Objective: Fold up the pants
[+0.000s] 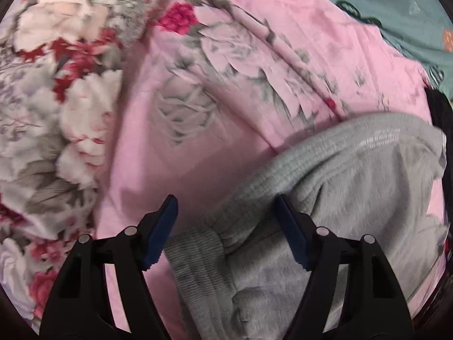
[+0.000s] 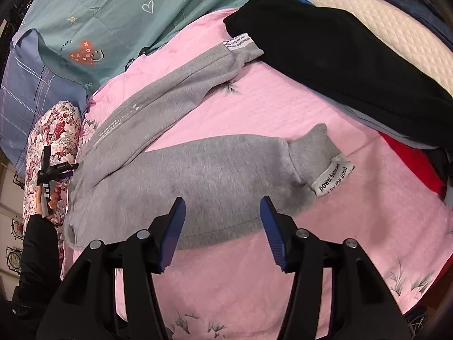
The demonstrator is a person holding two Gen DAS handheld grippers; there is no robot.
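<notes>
Pink bedsheet point(image 2: 254, 113); black garment point(image 2: 339, 56) only rightward.

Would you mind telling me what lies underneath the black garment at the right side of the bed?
The black garment tops a pile. Beneath its lower edge, a pale grey-blue layer and red fabric peek out, with the cream quilted mattress behind. What else is underneath stays covered.

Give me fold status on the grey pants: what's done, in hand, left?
Done: the grey pants lie spread on the pink sheet, legs splayed in a V, cuffs apart; no fold visible yet. In hand: nothing. The left gripper hangs open over the waistband, the right gripper open over the nearer leg. Left: bring the legs together, then fold lengthwise.
</notes>
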